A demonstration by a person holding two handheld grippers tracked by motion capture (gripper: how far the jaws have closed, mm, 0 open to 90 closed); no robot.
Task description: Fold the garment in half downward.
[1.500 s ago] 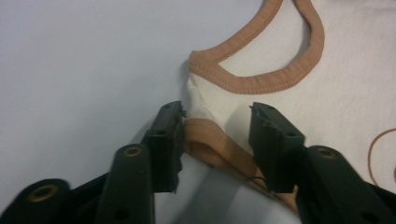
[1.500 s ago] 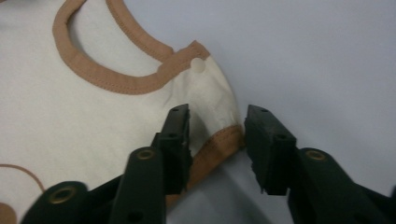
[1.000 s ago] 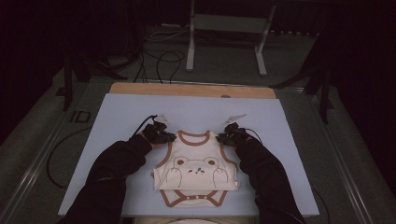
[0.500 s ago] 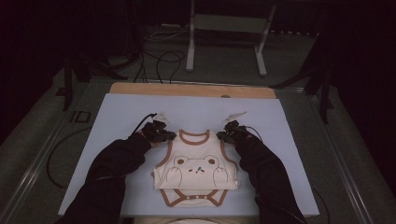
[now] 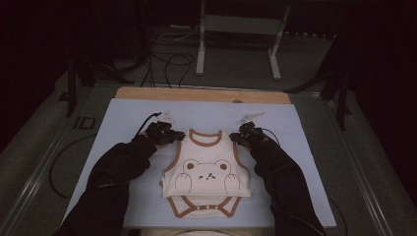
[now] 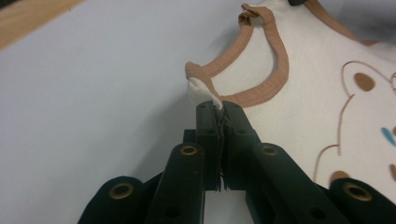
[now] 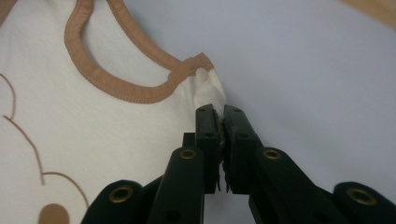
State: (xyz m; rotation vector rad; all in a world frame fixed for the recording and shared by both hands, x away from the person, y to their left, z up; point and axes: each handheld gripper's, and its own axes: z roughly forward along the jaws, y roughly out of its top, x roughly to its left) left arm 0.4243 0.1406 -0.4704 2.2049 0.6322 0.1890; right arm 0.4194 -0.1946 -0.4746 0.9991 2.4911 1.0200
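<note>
- Your left gripper [image 5: 181,136] is clamped on the left shoulder of the bodysuit [image 5: 209,169]; in the left gripper view the jaws are pressed together with a pinch of cream cloth caught between their tips, right beside the brown trim of the neck opening.
- Your right gripper [image 5: 236,138] is clamped the same way on the right shoulder; in the right gripper view a small fold of cream cloth stands up between the closed jaws, just under the brown edging.
- That bodysuit lies flat, front up, near the middle of the pale blue mat [image 5: 123,118] on the bench [image 5: 196,94], closer to your edge than to the far one. Its neck points away from you, and the snap flap at the bottom points toward you.
- You can see a bear face with two raised paws printed on the chest.
- Both of your dark sleeves [image 5: 113,177] rest on the mat, one on each side of the bodysuit.
- Each gripper's cable loops away over the mat behind it.
</note>
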